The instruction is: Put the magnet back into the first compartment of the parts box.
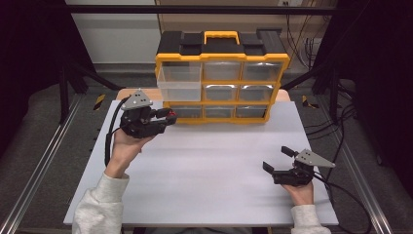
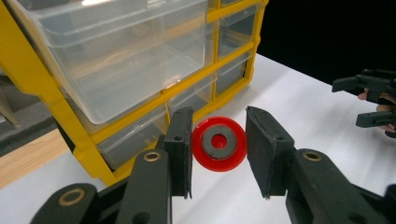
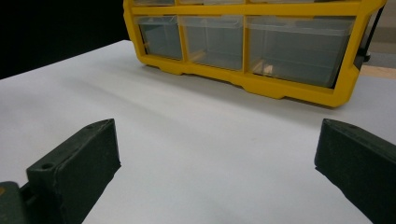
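A yellow and black organizer (image 1: 222,57) with clear drawers stands at the back of the white table top (image 1: 209,170). Its top left drawer (image 1: 178,81) is pulled out and looks empty. My left gripper (image 1: 168,117) hovers just below that drawer, in front of the organizer's lower left corner. It is shut on a red disc (image 1: 172,115) with a grey ring in its middle. In the left gripper view the disc (image 2: 219,143) sits edge to edge between the two pads, below the drawer (image 2: 126,51). My right gripper (image 1: 275,158) rests low at the near right, open with nothing in it.
The organizer's bottom row (image 3: 252,81) faces the right gripper (image 3: 219,140) across bare white table. Metal rails (image 1: 44,161) run along both sides of the table. Cables (image 1: 336,141) hang at the right. A strip of wood (image 2: 28,158) shows behind the table's left edge.
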`<state>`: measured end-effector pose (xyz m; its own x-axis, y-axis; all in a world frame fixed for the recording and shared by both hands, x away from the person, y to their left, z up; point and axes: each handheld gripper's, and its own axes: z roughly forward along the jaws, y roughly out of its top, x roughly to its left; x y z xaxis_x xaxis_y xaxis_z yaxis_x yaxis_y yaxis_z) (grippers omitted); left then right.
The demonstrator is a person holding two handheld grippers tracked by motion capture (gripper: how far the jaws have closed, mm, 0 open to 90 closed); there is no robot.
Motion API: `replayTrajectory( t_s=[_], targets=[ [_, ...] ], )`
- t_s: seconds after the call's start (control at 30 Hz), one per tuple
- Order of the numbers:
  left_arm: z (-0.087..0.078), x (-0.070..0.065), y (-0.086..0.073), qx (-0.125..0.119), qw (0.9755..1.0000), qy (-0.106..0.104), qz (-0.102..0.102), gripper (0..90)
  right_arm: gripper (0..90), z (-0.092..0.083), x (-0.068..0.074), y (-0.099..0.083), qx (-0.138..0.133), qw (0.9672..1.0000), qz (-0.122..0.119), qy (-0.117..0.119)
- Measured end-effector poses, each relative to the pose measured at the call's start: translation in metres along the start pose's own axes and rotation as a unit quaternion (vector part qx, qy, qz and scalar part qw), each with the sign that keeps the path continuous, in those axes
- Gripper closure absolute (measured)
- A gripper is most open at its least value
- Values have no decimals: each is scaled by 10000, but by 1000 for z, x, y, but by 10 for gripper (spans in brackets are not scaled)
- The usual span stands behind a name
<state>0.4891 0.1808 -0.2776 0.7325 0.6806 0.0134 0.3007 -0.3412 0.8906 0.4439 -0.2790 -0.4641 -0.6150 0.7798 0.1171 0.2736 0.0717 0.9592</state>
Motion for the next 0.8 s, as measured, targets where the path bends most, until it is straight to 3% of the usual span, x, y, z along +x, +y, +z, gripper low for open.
replayTrajectory(
  t_s=[0.43, 0.8],
  targets=[
    [-5, 7, 19, -25, 9999, 108, 20, 623, 3, 0, 0, 0, -6, 10000, 7, -13],
    [-10, 6, 34, -91, 9998, 146, 107, 623, 3, -1, 0, 0, -22, 10000, 13, -12]
  ],
)
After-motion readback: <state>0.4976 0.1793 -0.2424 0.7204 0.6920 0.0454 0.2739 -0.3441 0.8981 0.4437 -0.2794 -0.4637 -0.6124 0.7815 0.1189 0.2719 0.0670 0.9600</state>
